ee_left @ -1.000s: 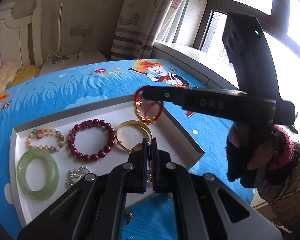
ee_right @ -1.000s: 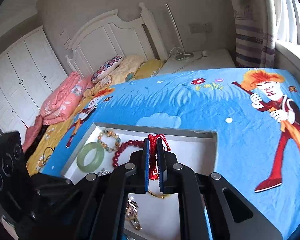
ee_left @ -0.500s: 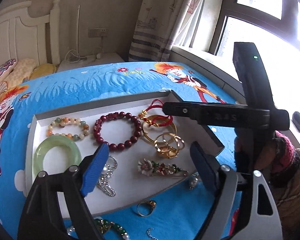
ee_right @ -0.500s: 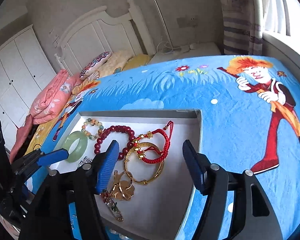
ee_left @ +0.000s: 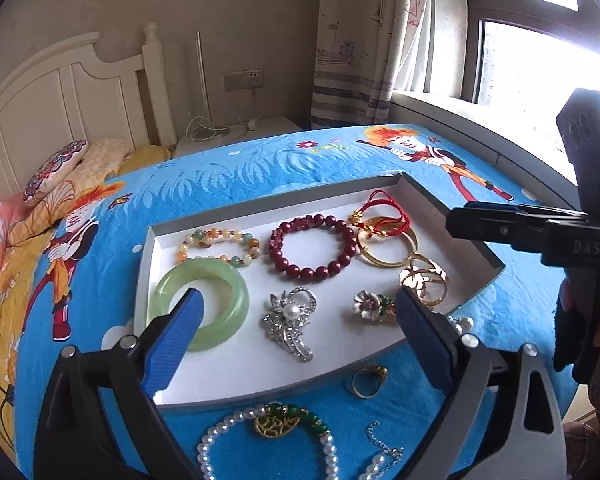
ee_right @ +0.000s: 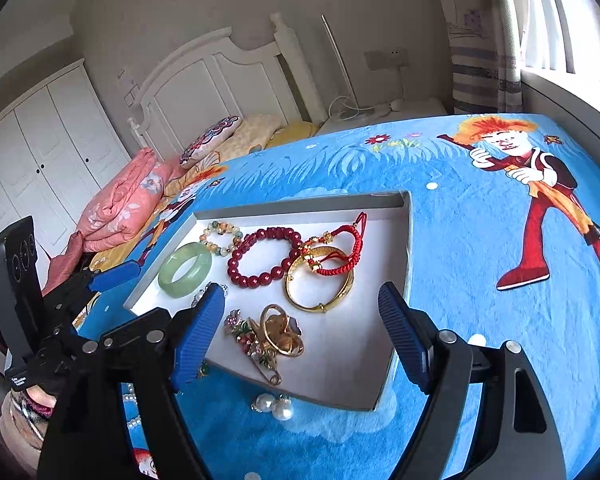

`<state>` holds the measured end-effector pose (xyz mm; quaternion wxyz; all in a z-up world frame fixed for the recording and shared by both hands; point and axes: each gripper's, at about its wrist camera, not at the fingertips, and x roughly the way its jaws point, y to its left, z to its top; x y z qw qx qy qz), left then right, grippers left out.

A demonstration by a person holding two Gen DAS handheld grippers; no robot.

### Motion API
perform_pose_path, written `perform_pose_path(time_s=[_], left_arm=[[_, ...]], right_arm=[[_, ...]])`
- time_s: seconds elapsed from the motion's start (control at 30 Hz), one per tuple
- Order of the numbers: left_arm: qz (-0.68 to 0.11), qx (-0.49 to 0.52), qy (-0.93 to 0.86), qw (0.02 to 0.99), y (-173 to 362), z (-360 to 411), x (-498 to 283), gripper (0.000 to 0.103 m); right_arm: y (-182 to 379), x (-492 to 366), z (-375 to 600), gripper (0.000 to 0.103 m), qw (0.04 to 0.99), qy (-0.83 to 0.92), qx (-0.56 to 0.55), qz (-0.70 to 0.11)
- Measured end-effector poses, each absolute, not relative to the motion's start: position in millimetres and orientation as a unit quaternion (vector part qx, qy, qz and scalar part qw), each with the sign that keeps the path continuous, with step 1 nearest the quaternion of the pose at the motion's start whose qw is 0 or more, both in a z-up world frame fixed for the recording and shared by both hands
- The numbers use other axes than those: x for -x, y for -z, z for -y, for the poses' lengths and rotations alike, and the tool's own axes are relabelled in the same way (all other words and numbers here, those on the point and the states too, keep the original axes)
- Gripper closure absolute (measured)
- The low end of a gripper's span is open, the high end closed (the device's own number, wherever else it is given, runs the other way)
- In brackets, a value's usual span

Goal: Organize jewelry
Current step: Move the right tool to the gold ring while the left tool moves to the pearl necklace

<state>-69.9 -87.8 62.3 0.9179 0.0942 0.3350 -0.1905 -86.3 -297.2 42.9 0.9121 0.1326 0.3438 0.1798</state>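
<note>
A white tray (ee_left: 236, 376) (ee_right: 400, 292) lies on the blue bedspread. It holds a jade bangle (ee_left: 198, 304) (ee_right: 185, 269), a dark red bead bracelet (ee_left: 314, 246) (ee_right: 266, 257), a red cord bracelet (ee_left: 384, 216) (ee_right: 338, 254) across a gold bangle (ee_left: 388, 250) (ee_right: 320, 284), a silver brooch (ee_left: 290, 322) and gold rings (ee_left: 424, 282) (ee_right: 282, 334). My left gripper (ee_left: 296, 340) is open and empty above the tray's near edge. My right gripper (ee_right: 302, 334) is open and empty over the tray's right part.
Outside the tray on the bedspread lie a gold ring (ee_left: 368, 380), a pearl necklace with green pendant (ee_left: 276, 424), a thin chain (ee_left: 384, 446) and pearl earrings (ee_right: 274, 406). Pillows and a folded pink quilt (ee_right: 124, 204) lie toward the headboard. A window is on the right.
Both grippers have opened and pulled back and up from the tray. The right one let go of the red cord bracelet, which now lies on the gold bangle.
</note>
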Motion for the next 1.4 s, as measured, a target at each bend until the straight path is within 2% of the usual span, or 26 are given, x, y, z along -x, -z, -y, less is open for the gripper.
perform_pose_path(time_s=[0.23,0.43,0.63,0.9,1.2,1.4], left_arm=[[-0.325,-0.087,0.139,0.931,-64.2,61.3,81.8,0.002],[-0.324,-0.110,0.072,0.937,-57.9,32.7,92.7,0.002],[-0.328,-0.079,0.032,0.941,-55.0,-17.1,103.9,0.002],[-0.344,0.020,0.061,0.937,-48.2,-63.6,104.7,0.002],[-0.362,0.010,0.104,0.926,-42.9,-51.5,101.5,0.002],[-0.368,0.021,0.111,0.923,-40.7,-54.7,99.1,0.002]], right_arm=[[-39.9,107.5,292.0,0.017,0.910,-0.185,-0.132,-0.346],[-38.0,120.4,281.2,0.017,0.908,-0.194,-0.118,-0.351],[-41.5,138.3,232.0,0.017,0.909,-0.221,0.000,-0.355],[-25.2,143.2,184.9,0.030,0.887,-0.243,0.060,-0.388],[-10.4,123.5,171.4,0.045,0.874,-0.223,0.043,-0.430],[-8.8,116.0,156.3,0.046,0.872,-0.206,0.057,-0.440]])
